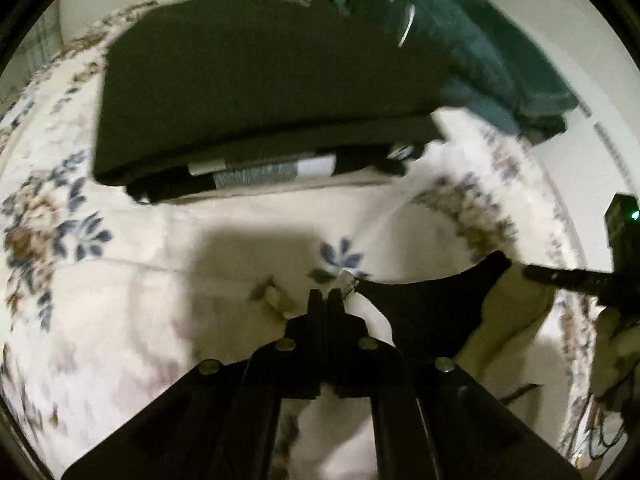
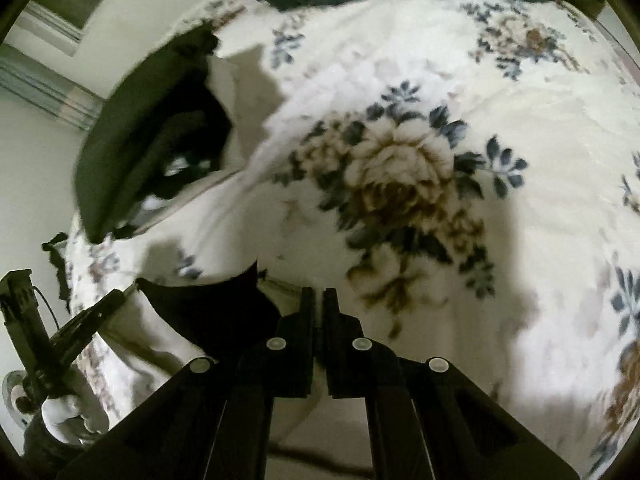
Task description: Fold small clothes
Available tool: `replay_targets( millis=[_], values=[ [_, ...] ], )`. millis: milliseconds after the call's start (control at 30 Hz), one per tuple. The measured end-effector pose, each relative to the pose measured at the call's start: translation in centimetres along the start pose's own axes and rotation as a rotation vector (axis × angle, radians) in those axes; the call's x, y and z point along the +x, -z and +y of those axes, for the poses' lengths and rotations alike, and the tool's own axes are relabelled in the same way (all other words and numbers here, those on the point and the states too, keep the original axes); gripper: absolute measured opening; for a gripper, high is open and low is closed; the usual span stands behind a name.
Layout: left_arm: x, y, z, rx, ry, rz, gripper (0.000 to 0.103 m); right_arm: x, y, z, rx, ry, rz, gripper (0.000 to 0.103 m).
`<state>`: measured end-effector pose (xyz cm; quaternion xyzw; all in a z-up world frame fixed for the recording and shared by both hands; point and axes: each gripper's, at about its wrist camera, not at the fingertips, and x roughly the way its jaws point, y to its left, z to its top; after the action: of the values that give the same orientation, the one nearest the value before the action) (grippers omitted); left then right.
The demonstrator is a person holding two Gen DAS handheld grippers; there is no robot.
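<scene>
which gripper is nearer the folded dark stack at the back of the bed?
Probably left. The left gripper faces the folded dark stack straight ahead across the blanket; from the right gripper it sits off to the left.

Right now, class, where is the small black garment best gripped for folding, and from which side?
At its two top corners, one from each side: the black garment hangs stretched between the left gripper and right gripper, top edge sagging, so corner grips keep it spread flat.
</scene>
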<state>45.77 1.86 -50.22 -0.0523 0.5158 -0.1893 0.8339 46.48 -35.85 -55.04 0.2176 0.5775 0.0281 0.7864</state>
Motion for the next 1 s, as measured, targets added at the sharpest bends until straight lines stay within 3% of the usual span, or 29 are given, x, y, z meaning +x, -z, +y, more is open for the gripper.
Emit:
replay_targets(
  millis=[167, 400, 500, 667, 733, 767, 800, 833, 867, 900, 933, 1000],
  values=[
    [-5.4, 3.4, -2.6, -0.011, -0.008, -0.062, 0.001, -4.7, 5.3, 0.8, -0.019, -0.051, -0.031, 0.004],
    [-10.5, 12.2, -4.8, -0.037, -0.043, -0.05, 0.002, -8.4, 15.1, -1.0, -0.042, -0.048, -0.007, 0.004],
    [-10.8, 16.0, -3.9, -0.095, -0.042, 0.013, 0.005, -8.4, 19.3, -2.3, -0.045, -0.037, 0.057, 0.004],
    [-10.8, 21.6, -0.5, -0.313, -0.037, 0.15, 0.006, -7.3, 24.0, -6.0, 0.043, -0.02, 0.231, 0.007],
    [-10.7, 23.0, 1.0, -0.437, -0.009, 0.18, 0.012, -7.4, 24.8, -7.2, 0.075, -0.012, 0.268, 0.007],
    [-10.7, 23.3, 1.2, -0.467, 0.011, 0.179, 0.021, -7.7, 25.2, -7.8, 0.099, -0.017, 0.271, 0.008],
    [-10.6, 23.4, 1.5, -0.511, 0.036, 0.172, 0.037, -7.9, 25.4, -8.4, 0.124, -0.03, 0.27, 0.013],
    [-10.4, 23.3, 1.6, -0.545, 0.06, 0.155, 0.052, -8.2, 25.5, -8.8, 0.146, -0.037, 0.264, 0.025],
    [-10.1, 23.2, 1.7, -0.561, 0.077, 0.142, 0.059, -8.5, 25.6, -9.4, 0.181, -0.049, 0.251, 0.033],
    [-9.5, 22.8, 1.8, -0.592, 0.094, 0.132, 0.062, -8.7, 25.5, -9.8, 0.215, -0.069, 0.24, 0.045],
    [-8.6, 22.5, 1.9, -0.618, 0.118, 0.131, 0.062, -8.7, 25.4, -10.2, 0.253, -0.096, 0.229, 0.05],
    [-7.2, 21.6, 1.9, -0.634, 0.131, 0.138, 0.062, -8.4, 25.0, -10.8, 0.327, -0.152, 0.222, 0.05]
  ],
)
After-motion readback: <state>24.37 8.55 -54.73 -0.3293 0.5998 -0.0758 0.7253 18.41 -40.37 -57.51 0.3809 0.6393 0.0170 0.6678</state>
